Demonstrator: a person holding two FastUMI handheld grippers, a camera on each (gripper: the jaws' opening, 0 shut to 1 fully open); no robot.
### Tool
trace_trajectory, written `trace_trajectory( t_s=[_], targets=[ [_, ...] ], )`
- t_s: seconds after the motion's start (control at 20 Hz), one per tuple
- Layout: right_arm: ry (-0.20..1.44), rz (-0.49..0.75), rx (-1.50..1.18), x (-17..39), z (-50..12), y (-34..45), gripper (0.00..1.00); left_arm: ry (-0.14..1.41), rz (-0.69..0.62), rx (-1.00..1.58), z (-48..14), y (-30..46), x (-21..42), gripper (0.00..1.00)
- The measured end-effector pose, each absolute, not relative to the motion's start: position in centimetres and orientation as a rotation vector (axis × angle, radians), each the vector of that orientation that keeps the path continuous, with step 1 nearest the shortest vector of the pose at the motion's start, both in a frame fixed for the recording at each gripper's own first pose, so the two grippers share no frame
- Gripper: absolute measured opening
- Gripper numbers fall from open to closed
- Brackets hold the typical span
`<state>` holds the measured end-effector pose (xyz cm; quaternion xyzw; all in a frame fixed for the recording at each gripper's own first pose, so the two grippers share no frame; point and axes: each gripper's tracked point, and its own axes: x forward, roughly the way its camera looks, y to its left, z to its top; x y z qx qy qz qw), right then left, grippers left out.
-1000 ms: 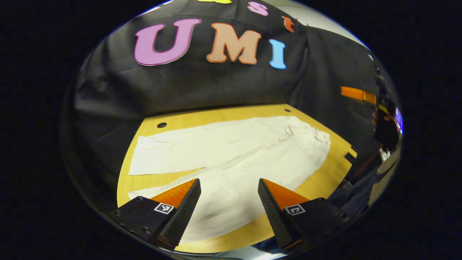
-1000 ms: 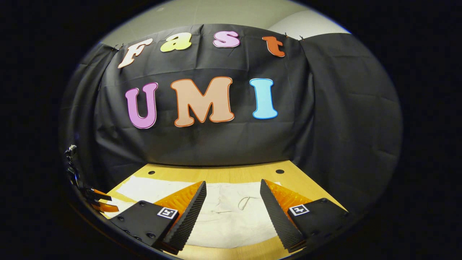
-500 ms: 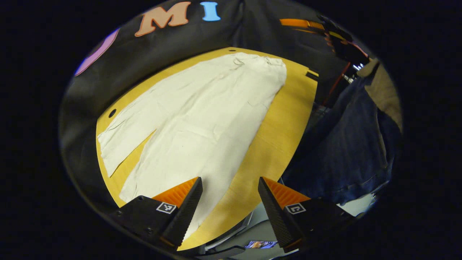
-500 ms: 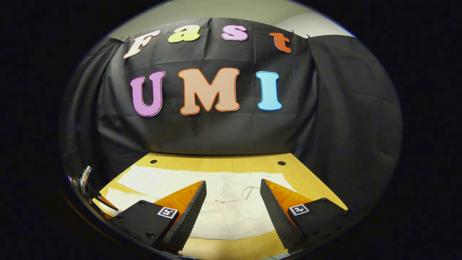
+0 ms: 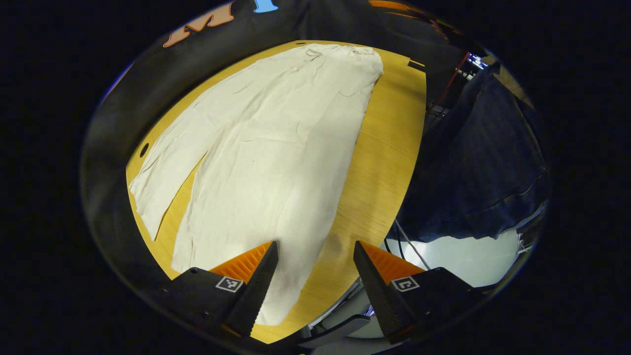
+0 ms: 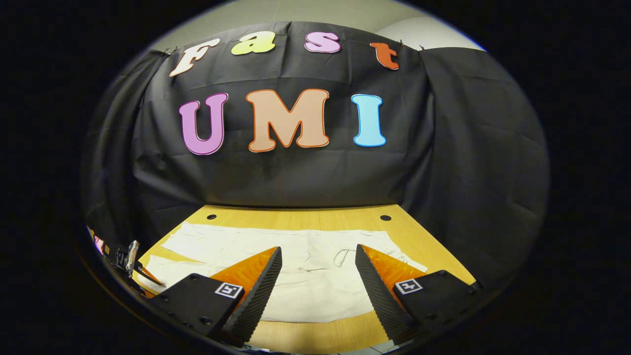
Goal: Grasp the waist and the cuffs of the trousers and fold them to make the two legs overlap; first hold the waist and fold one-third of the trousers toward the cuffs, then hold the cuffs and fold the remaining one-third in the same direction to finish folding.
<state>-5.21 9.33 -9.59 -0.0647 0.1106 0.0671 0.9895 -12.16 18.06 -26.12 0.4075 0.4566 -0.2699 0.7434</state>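
Note:
Cream trousers [image 5: 266, 153] lie flat and unfolded on the wooden table [image 5: 384, 148], the two legs spread apart in a V. In the left gripper view the waist is at the far end and the cuffs near. My left gripper [image 5: 315, 249] stands open above the near leg's cuff end by the table's edge, holding nothing. In the right gripper view the trousers [image 6: 305, 276] stretch across the table, with a drawstring [image 6: 340, 256] at the waist. My right gripper [image 6: 318, 254] hovers open over the waist part, nothing between its fingers. The left gripper [image 6: 130, 261] shows at the far left there.
A person in dark blue trousers [image 5: 478, 153] stands at the table's long side. Beyond the near table edge are pale floor [image 5: 463, 256], a cable and a chair part. Two round holes [image 6: 212, 217] mark the table's far edge by the black cloth wall.
My left gripper has swung left toward the cuff end and now looks along the trousers' length. My right gripper has drawn back slightly, showing more of the table. Both stayed open.

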Motion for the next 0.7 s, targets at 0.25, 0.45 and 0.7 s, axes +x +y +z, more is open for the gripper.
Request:
trace_trajectory(
  t_s=[0.25,0.45,0.7],
  targets=[
    [0.225,0.114,-0.113,-4.9,-9.6,8.6,0.92,1.084,-0.588,0.901,-26.9,19.5,-12.2,0.92],
    [0.219,0.095,-0.097,-4.2,-9.4,7.7,0.96,1.121,-0.600,0.913,-27.1,19.7,-12.4,0.89],
    [0.241,0.094,-0.112,-3.5,-10.3,6.3,0.96,1.175,-0.623,0.963,-27.1,20.2,-12.7,0.87]
  ],
)
